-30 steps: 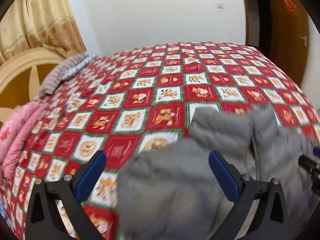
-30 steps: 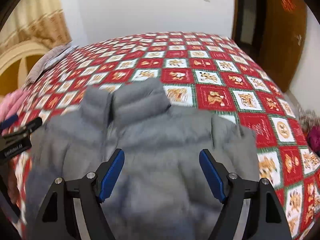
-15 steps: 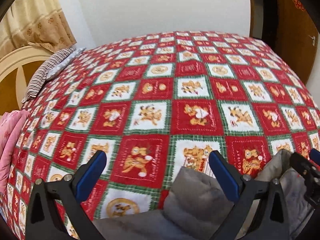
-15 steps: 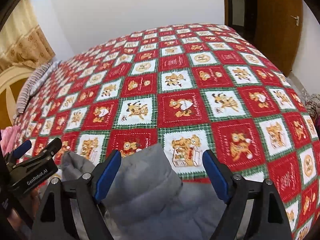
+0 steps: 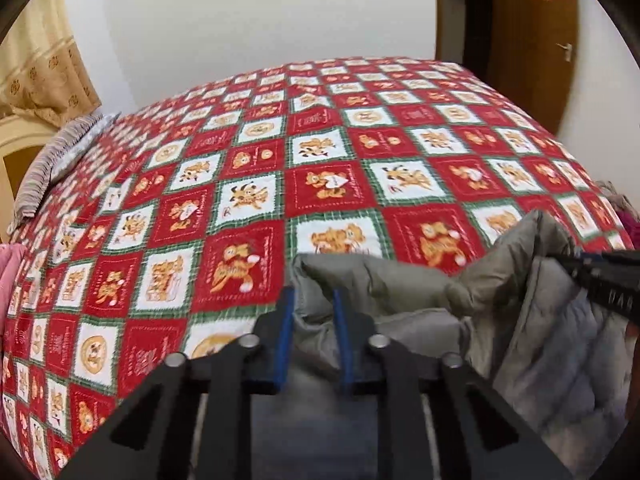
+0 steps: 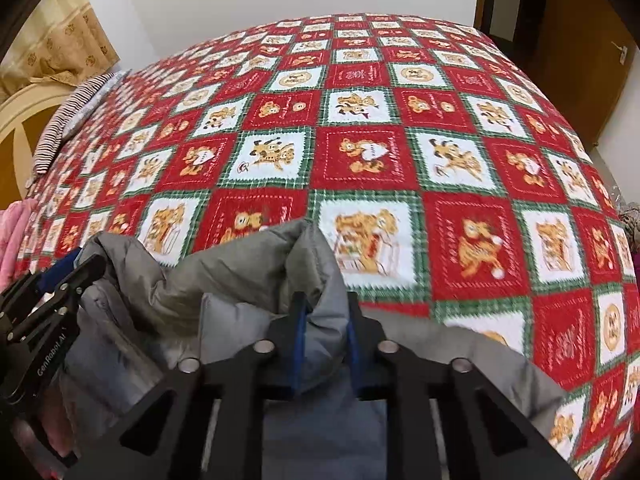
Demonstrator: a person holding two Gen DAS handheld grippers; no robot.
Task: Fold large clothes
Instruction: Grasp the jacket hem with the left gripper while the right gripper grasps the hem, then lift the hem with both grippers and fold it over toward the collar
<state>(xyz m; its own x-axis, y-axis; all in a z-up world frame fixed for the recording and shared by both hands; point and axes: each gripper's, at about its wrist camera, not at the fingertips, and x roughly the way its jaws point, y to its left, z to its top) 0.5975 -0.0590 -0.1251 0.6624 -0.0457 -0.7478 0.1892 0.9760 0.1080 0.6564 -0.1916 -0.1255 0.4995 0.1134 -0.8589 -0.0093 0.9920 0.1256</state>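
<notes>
We have both grippers on the grey puffer jacket (image 5: pixel 400 292), which lies bunched at the near edge of the bed, on the red, white and green checked bedspread (image 5: pixel 328 184) with its cartoon squares.

Our left gripper (image 5: pixel 311 308) is closing its blue-padded fingers (image 5: pixel 285 332) on a fold of the jacket's edge; the padded cloth fills the narrow gap between them and bulges out past the tips. Measured from that fold, the rest of the jacket runs off to the right, where a second raised ridge of it stands up beside the black tip of our right gripper (image 5: pixel 600 276).

In the right wrist view our right gripper (image 6: pixel 324 312) is likewise closing, its blue fingers (image 6: pixel 299 340) pressed on a thick, rounded roll of the jacket (image 6: pixel 256 272) that looks like the collar, though we cannot tell for sure. The roll rises above the fingertips and leans toward the bedspread (image 6: pixel 400 152). To the left of this roll the left gripper (image 6: pixel 76 276) reaches in, its tips on another part of the same garment.

Beyond the jacket the bedspread stretches away flat to the far wall. Left of the jacket, at the bed's far left edge, lies a striped pillow (image 6: pixel 68 120), and nearer to us a pink cloth (image 6: pixel 14 236) hangs at the side. A brown door (image 5: pixel 532 40) stands past the bed's far right corner.
</notes>
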